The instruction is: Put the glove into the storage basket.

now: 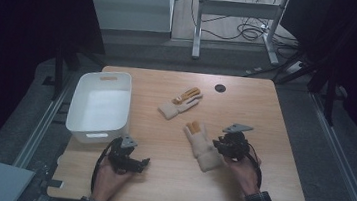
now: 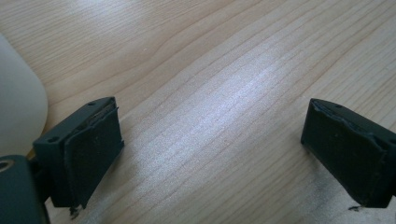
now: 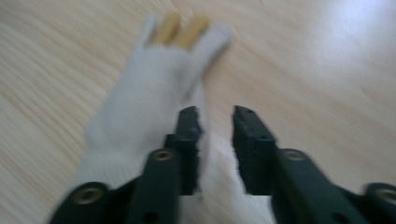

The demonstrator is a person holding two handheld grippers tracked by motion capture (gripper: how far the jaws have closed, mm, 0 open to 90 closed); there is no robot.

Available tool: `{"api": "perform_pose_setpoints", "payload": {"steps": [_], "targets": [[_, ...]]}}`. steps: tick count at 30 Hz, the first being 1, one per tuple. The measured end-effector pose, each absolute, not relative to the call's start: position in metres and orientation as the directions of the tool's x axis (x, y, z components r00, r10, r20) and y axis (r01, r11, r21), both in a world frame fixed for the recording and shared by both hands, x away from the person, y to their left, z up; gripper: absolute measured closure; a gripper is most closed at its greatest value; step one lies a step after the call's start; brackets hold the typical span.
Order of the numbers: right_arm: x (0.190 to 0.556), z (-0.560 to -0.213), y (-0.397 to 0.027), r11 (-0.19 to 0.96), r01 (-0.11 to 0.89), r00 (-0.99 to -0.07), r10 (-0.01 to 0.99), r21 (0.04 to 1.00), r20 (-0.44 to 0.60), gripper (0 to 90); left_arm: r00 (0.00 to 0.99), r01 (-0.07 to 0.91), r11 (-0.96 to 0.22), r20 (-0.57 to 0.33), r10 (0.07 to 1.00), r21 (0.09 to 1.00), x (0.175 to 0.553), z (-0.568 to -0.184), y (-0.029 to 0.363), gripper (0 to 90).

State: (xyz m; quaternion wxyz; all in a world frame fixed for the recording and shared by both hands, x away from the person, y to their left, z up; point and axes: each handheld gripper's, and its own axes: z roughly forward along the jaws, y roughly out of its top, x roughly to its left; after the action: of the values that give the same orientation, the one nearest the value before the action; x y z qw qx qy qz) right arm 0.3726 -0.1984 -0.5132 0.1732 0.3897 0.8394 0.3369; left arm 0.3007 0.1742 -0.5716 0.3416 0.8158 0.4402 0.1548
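Two white knit gloves with orange-yellow fingers lie on the wooden table (image 1: 270,115). The far glove (image 1: 180,102) rests near the table's middle. The near glove (image 1: 201,144) lies flat, fingers pointing away from me. My right gripper (image 1: 218,145) sits at this glove's right edge. In the right gripper view the jaws (image 3: 217,116) stand narrow, with a fold of the glove (image 3: 149,84) pinched between them. My left gripper (image 1: 143,163) rests low at the front left, pointing right. Its jaws (image 2: 210,154) stand wide apart over bare wood, with nothing between them.
A white plastic bin (image 1: 128,103) stands at the table's left side, and its rounded wall (image 2: 18,107) shows beside the left jaw. A small dark round disc (image 1: 220,88) sits near the table's far edge. Metal desk legs and cables lie beyond the table.
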Motion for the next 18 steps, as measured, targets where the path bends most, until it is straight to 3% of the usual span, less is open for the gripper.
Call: {"api": "perform_pose_setpoints", "payload": {"steps": [2,6,18], "targets": [[0.369,-0.519,-0.208,0.461,0.553,-0.632,0.775,0.694,-0.011,78.4,0.564,0.612,-0.379,-0.048,0.824,0.694,0.301,-0.572,0.174,5.2],[0.36,-0.529,-0.22,0.463,0.556,-0.635,0.772,0.691,-0.006,80.1,0.564,0.613,-0.378,-0.049,0.824,0.694,0.301,-0.572,0.174,5.2],[0.336,-0.543,-0.214,0.495,0.53,-0.68,0.733,0.688,-0.004,76.4,0.565,0.611,-0.38,-0.045,0.824,0.695,0.301,-0.572,0.174,5.3]]}}
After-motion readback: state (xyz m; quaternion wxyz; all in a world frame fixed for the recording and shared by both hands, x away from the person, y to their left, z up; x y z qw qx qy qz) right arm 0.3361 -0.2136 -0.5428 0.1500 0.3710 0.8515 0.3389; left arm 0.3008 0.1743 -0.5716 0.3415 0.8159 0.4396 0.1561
